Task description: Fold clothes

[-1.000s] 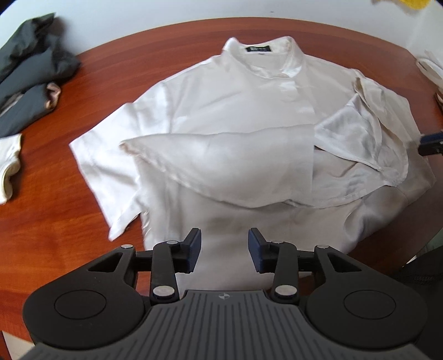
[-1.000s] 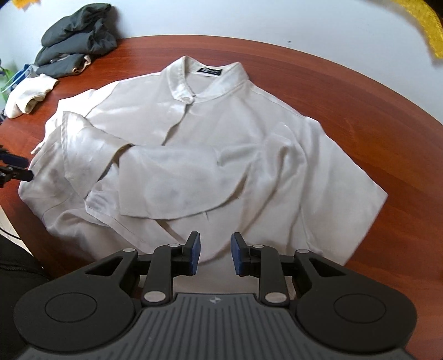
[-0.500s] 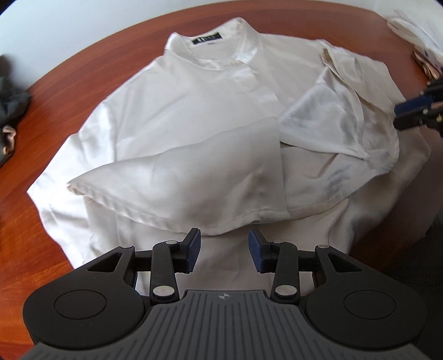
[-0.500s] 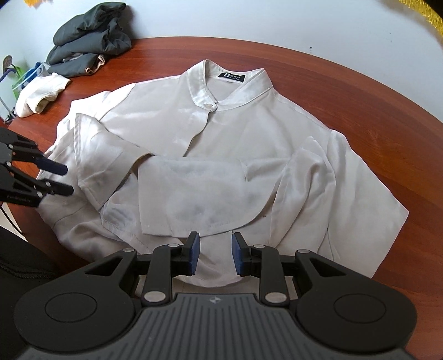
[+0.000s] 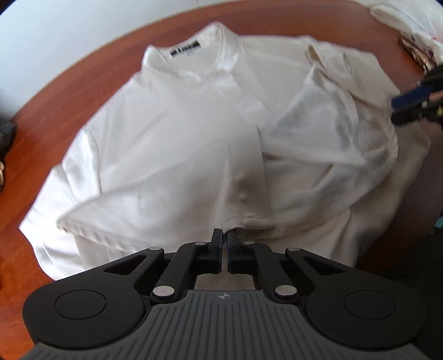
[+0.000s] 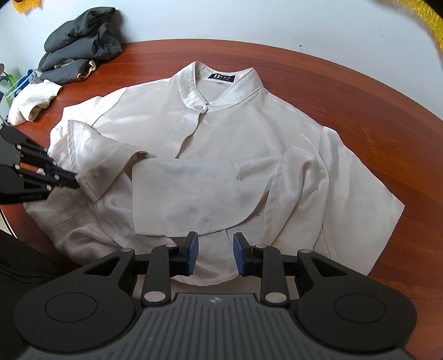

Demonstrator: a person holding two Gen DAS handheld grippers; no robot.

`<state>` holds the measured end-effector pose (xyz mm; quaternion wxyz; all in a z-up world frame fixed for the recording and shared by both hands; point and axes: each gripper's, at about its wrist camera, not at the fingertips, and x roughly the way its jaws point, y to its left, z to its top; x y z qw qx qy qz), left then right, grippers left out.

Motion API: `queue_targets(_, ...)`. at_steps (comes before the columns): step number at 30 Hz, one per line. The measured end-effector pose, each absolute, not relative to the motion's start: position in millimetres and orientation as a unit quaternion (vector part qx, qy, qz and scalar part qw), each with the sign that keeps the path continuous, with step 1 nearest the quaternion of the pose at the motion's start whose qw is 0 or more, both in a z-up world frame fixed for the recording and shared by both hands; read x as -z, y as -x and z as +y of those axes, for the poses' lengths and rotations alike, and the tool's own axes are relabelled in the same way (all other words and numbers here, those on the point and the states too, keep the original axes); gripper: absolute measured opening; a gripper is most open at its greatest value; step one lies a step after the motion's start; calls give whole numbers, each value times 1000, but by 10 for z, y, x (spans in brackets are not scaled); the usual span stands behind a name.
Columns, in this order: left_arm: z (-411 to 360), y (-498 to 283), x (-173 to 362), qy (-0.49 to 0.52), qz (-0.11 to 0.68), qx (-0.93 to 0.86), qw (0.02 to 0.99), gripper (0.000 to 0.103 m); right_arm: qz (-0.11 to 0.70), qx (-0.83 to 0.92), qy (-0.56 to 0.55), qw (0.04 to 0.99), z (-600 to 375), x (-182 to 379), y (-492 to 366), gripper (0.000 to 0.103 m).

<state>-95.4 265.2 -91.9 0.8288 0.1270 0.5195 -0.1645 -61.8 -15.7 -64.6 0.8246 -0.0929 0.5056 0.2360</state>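
A cream stand-collar shirt (image 6: 238, 130) lies face up on the round red-brown table (image 6: 360, 105), both sleeves folded in over its front. My left gripper (image 5: 224, 235) is shut on the stitched cuff edge of the left sleeve (image 5: 241, 218). The right wrist view shows that left gripper (image 6: 73, 181) at the shirt's left side, tips at the cuff (image 6: 88, 177). My right gripper (image 6: 215, 256) is open above the shirt's bottom hem, nothing between its blue pads (image 6: 192, 256). In the blurred left wrist view the right gripper (image 5: 407, 105) shows by the shirt's far side.
A pile of dark green clothes (image 6: 80, 44) and a folded cream garment (image 6: 33, 102) sit at the table's far left. A white bag-like item (image 5: 409, 25) lies at the far right edge. Dark clothing of a person (image 6: 16, 265) is at the near left edge.
My left gripper moved forward to the left sleeve's cuff and shut on it. The right gripper drew nearer to the shirt's bottom hem and stayed open.
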Motion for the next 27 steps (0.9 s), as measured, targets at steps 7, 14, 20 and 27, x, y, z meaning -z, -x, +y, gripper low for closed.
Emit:
queue_targets(7,2632,662,694,-120,494,162,846,3,506,-230,86,827,-181,657,618,33)
queue_targets(14,2577,336,596,-125,474,147,859,3,506,-224,76,829,-177,668,602,33)
queue_targets(20,2541,83,613,-133,469,134,863,4,505,-221,72,831,-166,676,569,33)
queue_targets(27,2669,-164,694,-111,486,103,861,8,502,-217,69,835,-159,676,514,33)
